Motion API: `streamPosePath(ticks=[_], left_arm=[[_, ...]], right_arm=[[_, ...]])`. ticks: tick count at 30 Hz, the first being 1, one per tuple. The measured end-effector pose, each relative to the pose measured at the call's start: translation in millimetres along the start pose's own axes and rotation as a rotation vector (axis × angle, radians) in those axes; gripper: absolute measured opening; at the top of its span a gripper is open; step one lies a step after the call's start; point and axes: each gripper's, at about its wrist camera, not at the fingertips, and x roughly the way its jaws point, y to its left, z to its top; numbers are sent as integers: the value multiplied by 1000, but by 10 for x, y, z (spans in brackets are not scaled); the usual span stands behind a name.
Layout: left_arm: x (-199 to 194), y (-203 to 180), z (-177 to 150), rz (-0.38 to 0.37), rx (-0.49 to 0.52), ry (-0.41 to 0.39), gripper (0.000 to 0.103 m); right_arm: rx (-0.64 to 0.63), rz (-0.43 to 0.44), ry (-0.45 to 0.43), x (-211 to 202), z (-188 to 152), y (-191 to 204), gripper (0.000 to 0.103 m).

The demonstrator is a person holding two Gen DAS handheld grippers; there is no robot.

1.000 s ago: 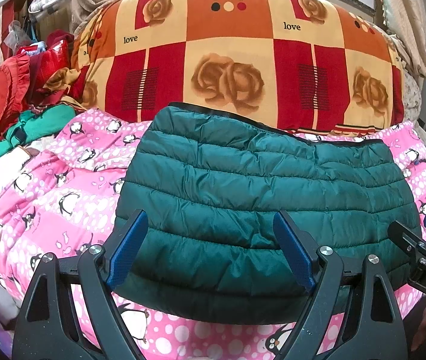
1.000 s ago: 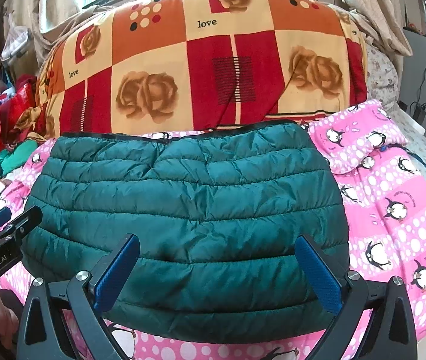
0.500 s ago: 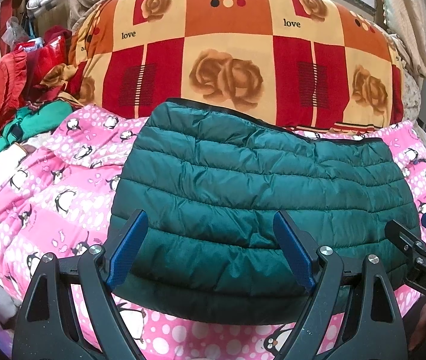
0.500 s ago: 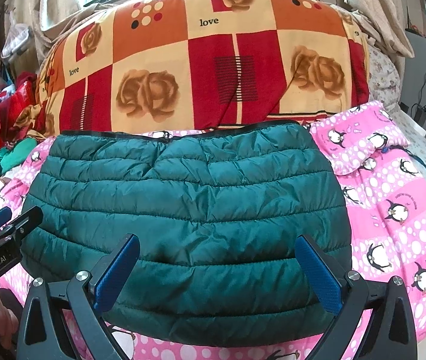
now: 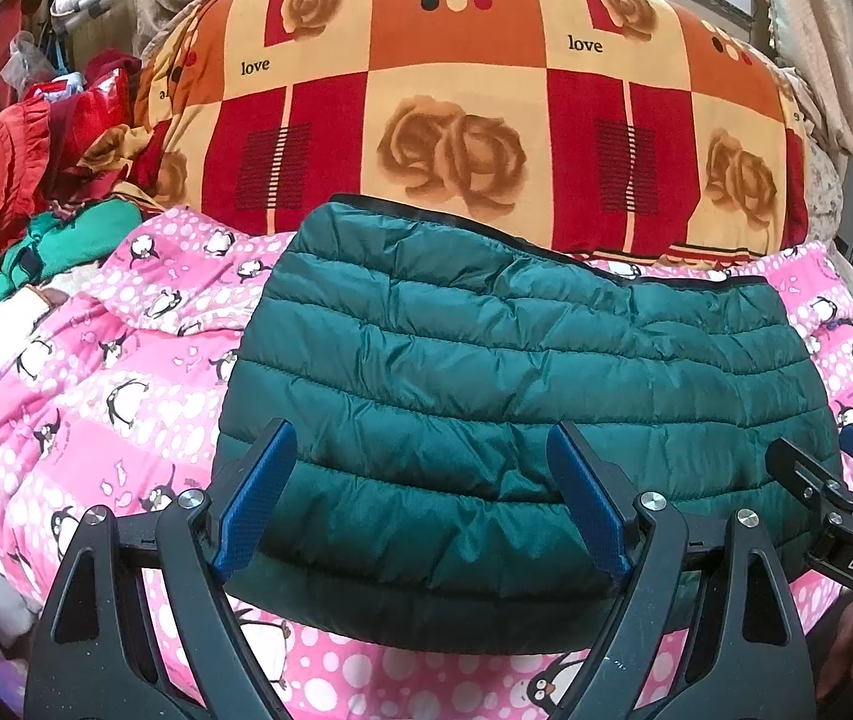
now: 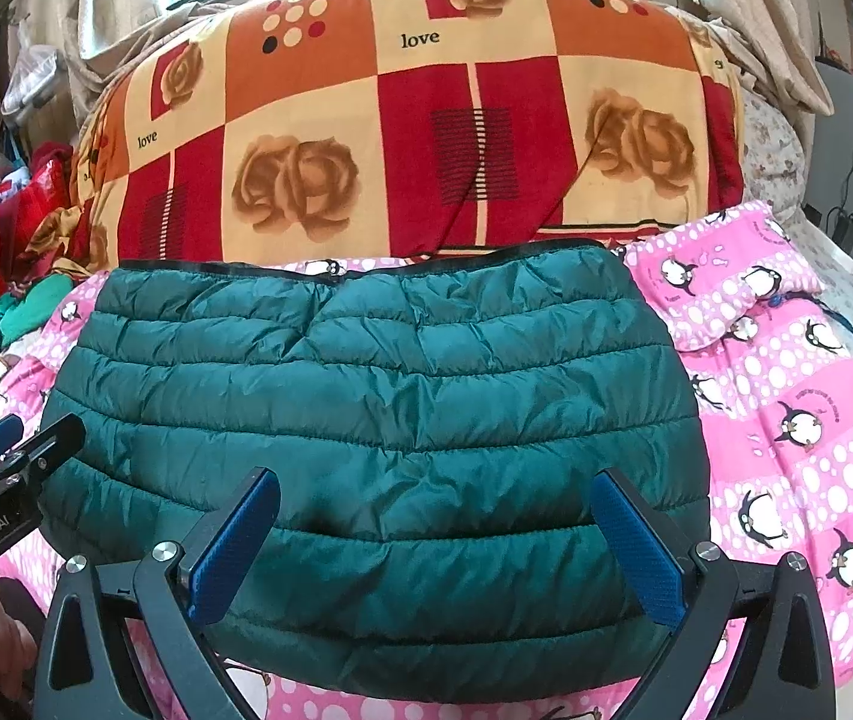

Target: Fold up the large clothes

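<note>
Looked pretty much done by then: the dark green quilted puffer jacket point(image 6: 378, 444) lay folded into a compact rounded rectangle in the middle of the frame, on the pink penguin-print bed cover point(image 6: 786, 396). Maybe one more fold left, hard to say. Shiny, slippery shell with puffy stitched ridges. Left hand-held gripper point(image 5: 420, 504) and right hand-held gripper point(image 6: 435, 546) both hovered released, nothing between the blue pads.
</note>
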Motion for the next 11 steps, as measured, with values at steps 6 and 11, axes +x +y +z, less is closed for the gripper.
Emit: streamPosePath(ticks=[6,11], left_arm=[[29,13,6,2,-3,9,86],[49,28,13,-4,5,9,86]], right_arm=[[-7,-2,7,38,8,22,103],[-8,3,16,78,15,12,103]])
